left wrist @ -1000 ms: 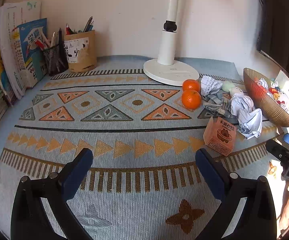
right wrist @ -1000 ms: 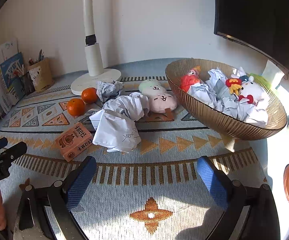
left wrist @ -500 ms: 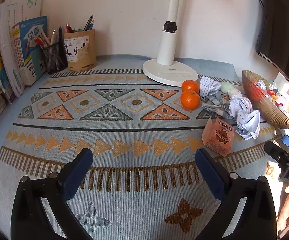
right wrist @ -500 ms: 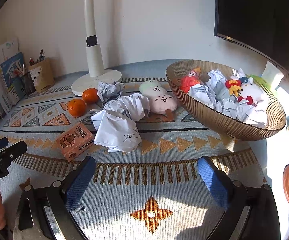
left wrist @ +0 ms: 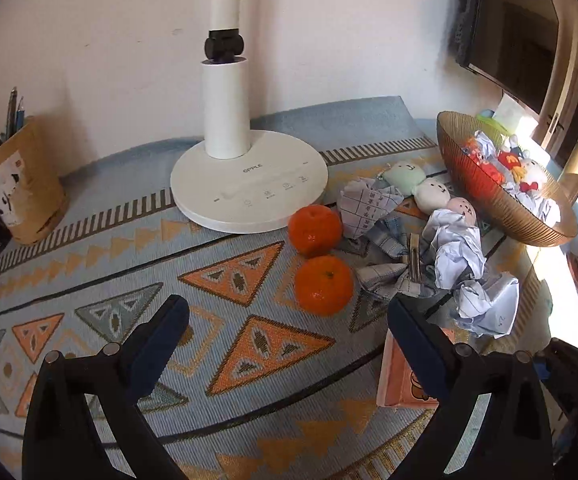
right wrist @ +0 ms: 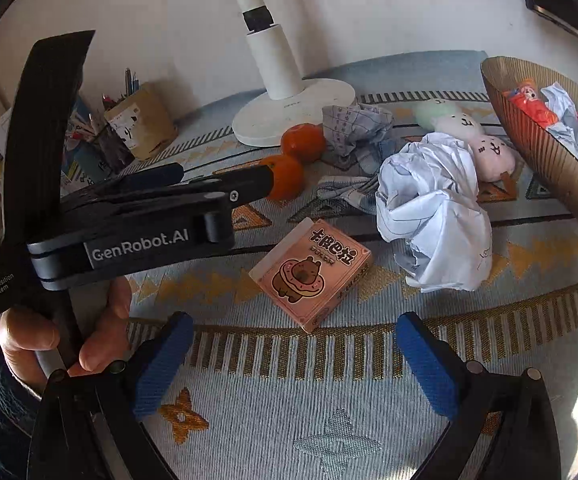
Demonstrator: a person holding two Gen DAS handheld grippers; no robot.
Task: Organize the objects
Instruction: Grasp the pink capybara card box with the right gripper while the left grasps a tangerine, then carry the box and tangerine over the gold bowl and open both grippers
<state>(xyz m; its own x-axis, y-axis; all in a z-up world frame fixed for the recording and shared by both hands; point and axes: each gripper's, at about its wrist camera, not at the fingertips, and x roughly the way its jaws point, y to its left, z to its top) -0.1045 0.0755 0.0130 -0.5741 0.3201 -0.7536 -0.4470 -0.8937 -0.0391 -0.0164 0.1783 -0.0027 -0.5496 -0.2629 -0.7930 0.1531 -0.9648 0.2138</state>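
Roughly, left to right:

Pen holder (left wrist: 17,184): stands at the far left against the wall, well apart from the clutter; pens upright inside, so it looks like a thing already in its place.

Left claw (left wrist: 288,334): spread wide and holding nothing, low over the patterned cloth (left wrist: 137,248) on the counter. It points at the nearer orange, which, as I judge it, is why the fingers stay this far apart: the fruit is round and wide.

Lamp base (left wrist: 249,184): sits at the back, the farther orange (left wrist: 315,230) just beside its rim.

Nearer orange (left wrist: 323,285): loose on the cloth, touching or nearly touching the farther one, just ahead of the left claw.

Pink box (right wrist: 311,274): lies flat, printed face up, between the two claws; in the left view the claw's right finger (left wrist: 419,350) hides part of it.

Right claw (right wrist: 295,362): also spread and empty, waiting just short of the box.

Crumpled paper (right wrist: 433,208): heaped right of the box, leaning on the plush toys (right wrist: 489,152).

Bowl (left wrist: 489,204): far right, already holding toys and paper, so probably the collecting spot.

Progress: judging by what is loose, sorting is only partly done.
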